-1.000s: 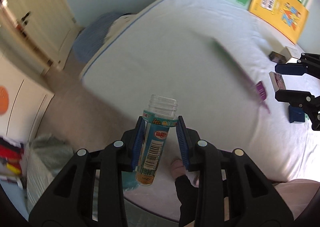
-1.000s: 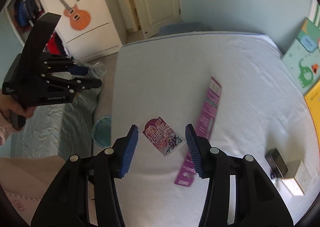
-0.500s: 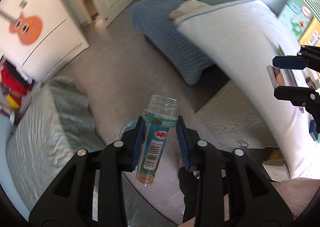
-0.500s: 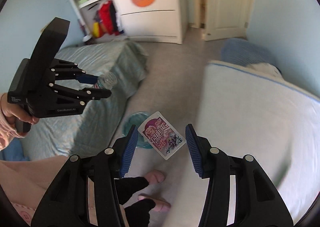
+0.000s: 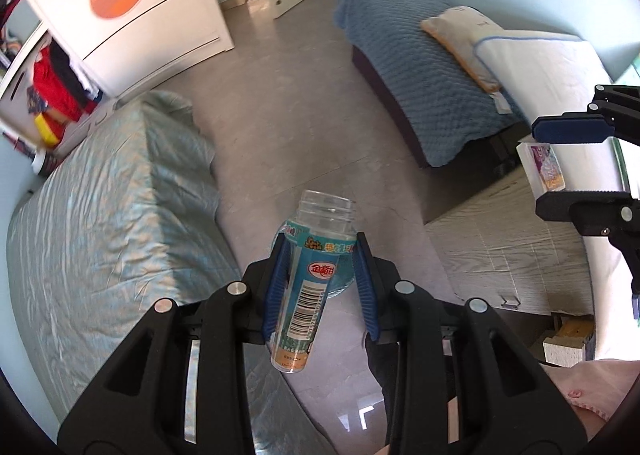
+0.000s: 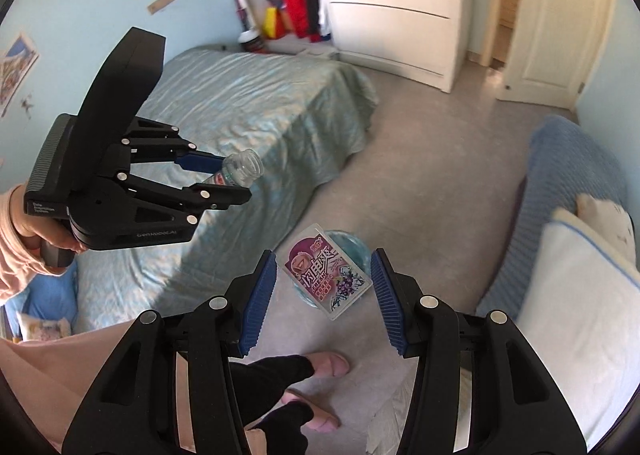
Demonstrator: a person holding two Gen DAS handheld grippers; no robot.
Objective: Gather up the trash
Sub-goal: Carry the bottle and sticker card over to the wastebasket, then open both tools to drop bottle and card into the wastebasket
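Note:
My left gripper (image 5: 322,287) is shut on an empty clear plastic bottle (image 5: 314,283) with a teal label, held above the floor; it also shows in the right wrist view (image 6: 240,169). My right gripper (image 6: 322,295) is shut on a flat purple snack packet (image 6: 326,271), which also shows in the left wrist view (image 5: 546,171). A round blue bin (image 6: 356,249) stands on the floor below both grippers, mostly hidden behind the packet and, in the left wrist view, behind the bottle (image 5: 344,279).
A green-covered bed (image 6: 256,111) lies to the left, a blue-covered one (image 5: 420,75) and a white mattress (image 6: 580,319) to the right. Grey floor (image 5: 296,103) runs between them to a white wardrobe (image 6: 400,7) and door. My slippered feet (image 6: 316,367) stand near the bin.
Both grippers have swung away from the white mattress toward the floor between the beds. The blue bin now sits under them. Both still hold their items.

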